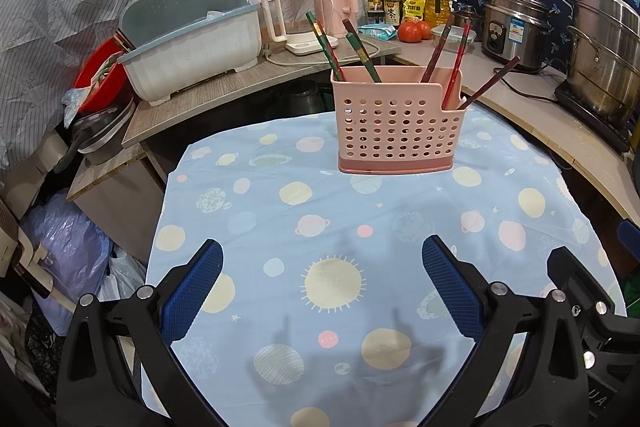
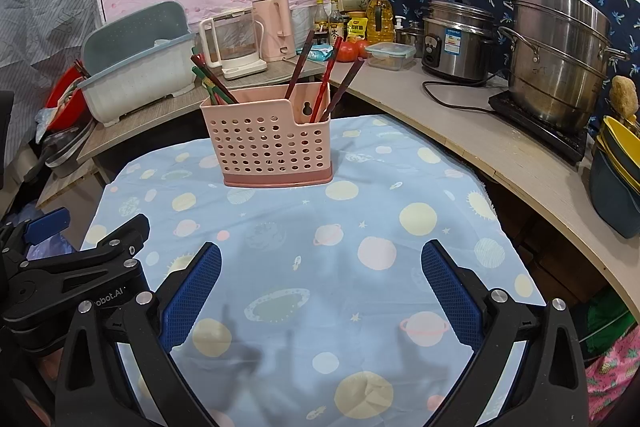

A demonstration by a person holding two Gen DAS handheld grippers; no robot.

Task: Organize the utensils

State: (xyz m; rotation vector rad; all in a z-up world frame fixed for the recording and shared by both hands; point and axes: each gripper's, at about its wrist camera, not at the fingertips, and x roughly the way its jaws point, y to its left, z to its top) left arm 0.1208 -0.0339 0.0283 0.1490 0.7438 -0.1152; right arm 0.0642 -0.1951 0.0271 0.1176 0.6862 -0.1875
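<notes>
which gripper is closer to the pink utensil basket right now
Hard to tell; roughly equal. The left gripper faces the pink utensil basket slightly right of its centre; the right gripper sees it left of centre. Both open, well short.

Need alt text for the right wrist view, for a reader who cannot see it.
A pink perforated utensil caddy holding several chopsticks stands upright on a blue planet-print tablecloth. The right gripper is open and empty in front of it. Steel pots line the counter at right.

Pink perforated caddy (image 1: 400, 125), planet-print blue cloth (image 1: 320, 227)
</notes>
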